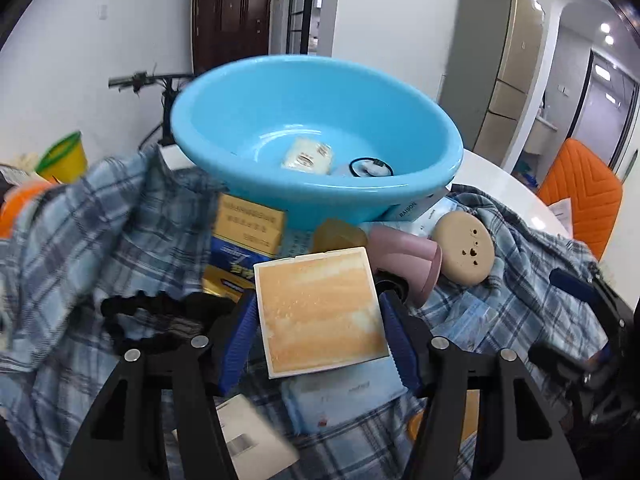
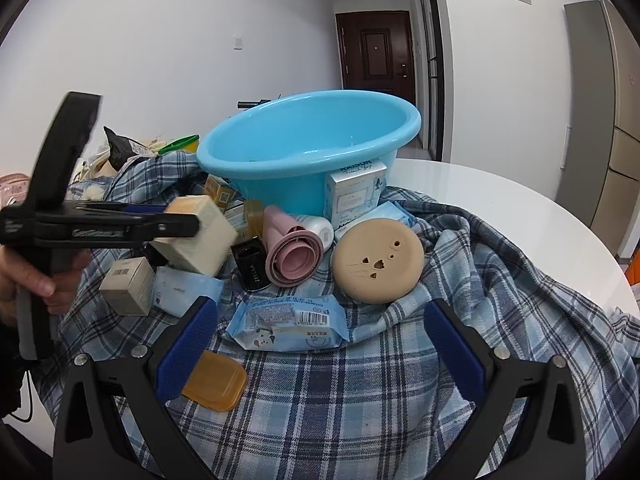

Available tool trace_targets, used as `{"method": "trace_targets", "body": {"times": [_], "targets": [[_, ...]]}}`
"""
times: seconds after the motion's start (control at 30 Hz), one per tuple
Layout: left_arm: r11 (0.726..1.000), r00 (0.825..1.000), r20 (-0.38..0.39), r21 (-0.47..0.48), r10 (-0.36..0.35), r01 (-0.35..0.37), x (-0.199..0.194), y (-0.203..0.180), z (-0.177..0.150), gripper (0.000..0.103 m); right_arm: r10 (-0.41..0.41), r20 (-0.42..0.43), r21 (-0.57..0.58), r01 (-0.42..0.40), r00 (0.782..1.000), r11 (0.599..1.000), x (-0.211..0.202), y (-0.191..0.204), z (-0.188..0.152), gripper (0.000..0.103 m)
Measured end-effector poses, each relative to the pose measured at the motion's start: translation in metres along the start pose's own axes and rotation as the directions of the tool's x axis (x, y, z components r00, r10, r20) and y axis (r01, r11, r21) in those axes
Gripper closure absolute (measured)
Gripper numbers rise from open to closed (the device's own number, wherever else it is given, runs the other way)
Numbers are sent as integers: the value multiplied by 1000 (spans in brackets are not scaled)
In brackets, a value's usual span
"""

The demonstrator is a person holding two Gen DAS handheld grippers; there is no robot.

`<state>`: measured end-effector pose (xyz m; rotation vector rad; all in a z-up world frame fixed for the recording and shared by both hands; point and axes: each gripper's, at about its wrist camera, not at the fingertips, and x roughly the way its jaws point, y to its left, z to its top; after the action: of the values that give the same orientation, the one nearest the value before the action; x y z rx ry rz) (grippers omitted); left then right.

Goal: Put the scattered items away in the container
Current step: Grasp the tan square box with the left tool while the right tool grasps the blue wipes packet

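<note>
Toward the table's (image 2: 500,200) far edge the basin (image 1: 280,120) sits tilted, so the left gripper (image 1: 318,320), pinching the box (image 1: 320,312), should clear its near rim before releasing, while the right gripper (image 2: 320,344) hangs spread over the wipes (image 2: 288,322)

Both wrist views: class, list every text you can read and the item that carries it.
"RAISON": white box beside the blue basin.
"ZEESEA": black case.
Wipes pack print and barcode: too small.
Yellow cartons: blurred.
</note>
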<state>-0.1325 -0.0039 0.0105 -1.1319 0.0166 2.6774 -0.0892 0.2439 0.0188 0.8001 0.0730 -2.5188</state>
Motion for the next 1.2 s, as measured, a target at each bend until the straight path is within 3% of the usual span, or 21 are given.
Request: {"method": "trace_targets", "body": {"times": [0.17, 0.33, 0.63, 0.93, 1.2], "targets": [[1000, 1000, 12, -1, -7, 7, -13, 2, -3, 40, 3, -9, -17, -4, 1000, 1000, 1, 5, 0, 0], [998, 997, 47, -24, 61, -60, -23, 5, -13, 40, 15, -19, -40, -15, 1000, 999, 3, 11, 0, 0], [999, 998, 56, -46, 22, -19, -41, -2, -29, 40, 29, -96, -117, -40, 995, 992, 27, 22, 4, 0], [999, 994, 110, -44, 6, -1, -70, -2, -31, 40, 79, -193, -111, -101, 978, 989, 55, 20, -3, 1], [999, 995, 95, -46, -12, 16, -72, -2, -34, 40, 60, -244, -118, -91, 968, 989, 66, 21, -4, 3]]}}
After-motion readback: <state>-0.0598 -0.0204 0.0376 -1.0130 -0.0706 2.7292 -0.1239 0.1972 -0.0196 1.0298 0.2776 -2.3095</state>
